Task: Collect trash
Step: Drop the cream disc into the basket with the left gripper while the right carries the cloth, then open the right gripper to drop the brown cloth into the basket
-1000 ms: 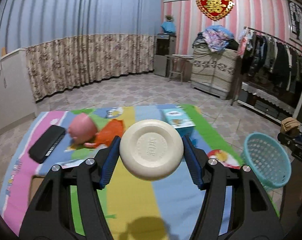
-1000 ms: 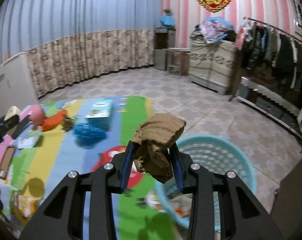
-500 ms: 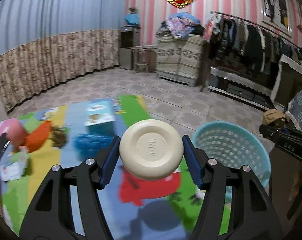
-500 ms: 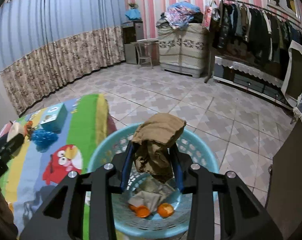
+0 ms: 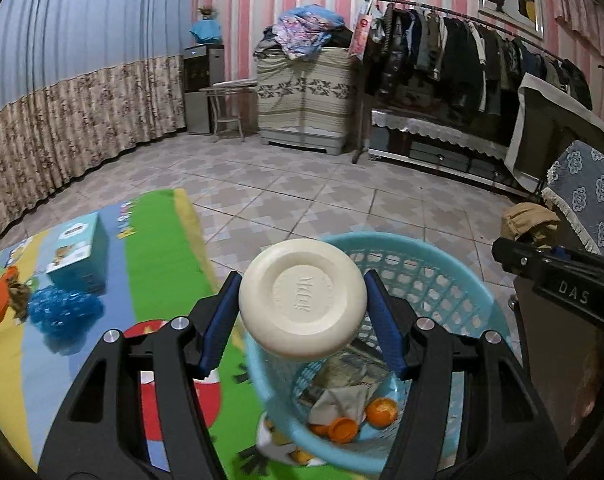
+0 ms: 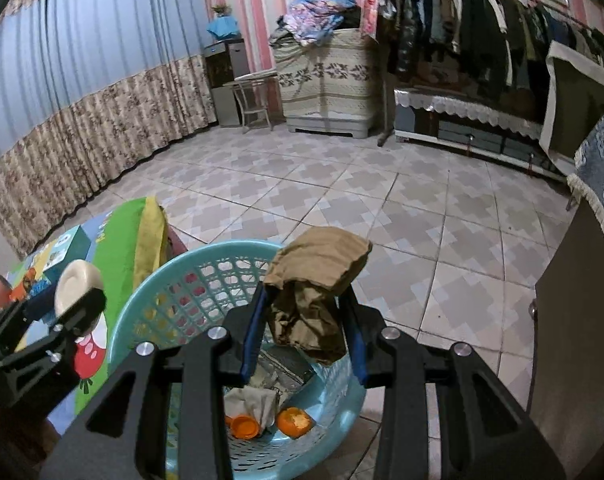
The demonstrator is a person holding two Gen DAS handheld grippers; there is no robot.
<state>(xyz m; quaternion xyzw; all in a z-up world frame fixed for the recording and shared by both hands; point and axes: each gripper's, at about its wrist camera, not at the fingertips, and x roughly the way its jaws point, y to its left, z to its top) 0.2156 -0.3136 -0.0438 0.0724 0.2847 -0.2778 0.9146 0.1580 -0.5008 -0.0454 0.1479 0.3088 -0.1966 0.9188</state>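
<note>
- With both loads poised above the teal basket (image 6: 150,304), the drop-off step looks at hand; next, each tool must release.
- Right tool (image 6: 303,330) clenches crumpled brown paper (image 6: 317,276) over the basket's middle.
- Left tool (image 5: 302,318) grips a cream round lid (image 5: 302,298) above the basket's near rim.
- Beyond the basket lies tiled floor (image 6: 341,184).

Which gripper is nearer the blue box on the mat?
Left. The left gripper, holding a cream lid, sits over the basket's mat-side rim, nearer the blue box. The right gripper, holding brown cloth, is over the basket's far side.
</note>
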